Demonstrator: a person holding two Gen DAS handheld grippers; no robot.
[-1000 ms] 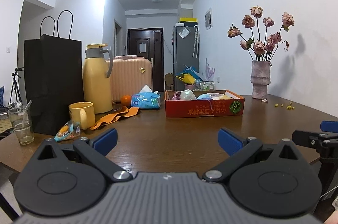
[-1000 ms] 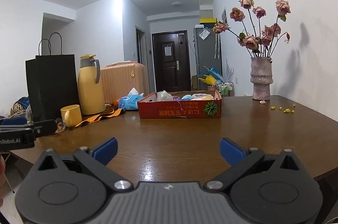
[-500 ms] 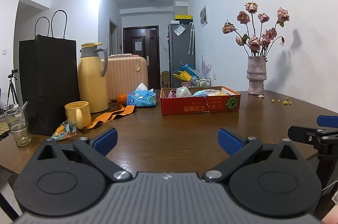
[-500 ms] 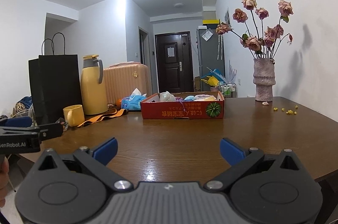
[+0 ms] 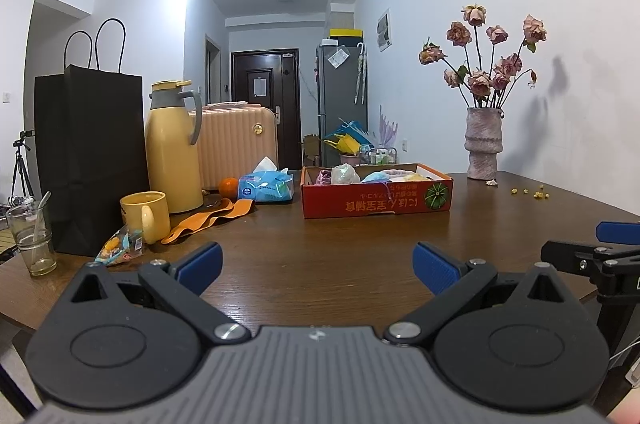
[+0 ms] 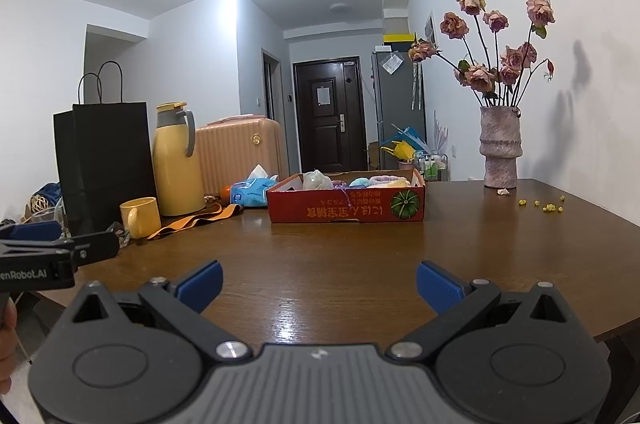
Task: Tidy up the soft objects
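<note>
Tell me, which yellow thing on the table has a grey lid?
The tall yellow flask. The yellow mug beside it is short, open-topped, all yellow.

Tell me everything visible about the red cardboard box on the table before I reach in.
The shallow red cardboard box sits flat on the dark wooden table, open-topped, with low walls. Its near side carries upside-down yellow lettering and a green pumpkin picture at the right end. Inside lie soft items in white, pink, blue and yellow, some rising above the rim. A blue tissue pack lies just to its left.

"enRobot.AI" on left tool (image 6: 60, 256), upside-down yellow characters on red box (image 6: 346, 209), unreadable
</note>
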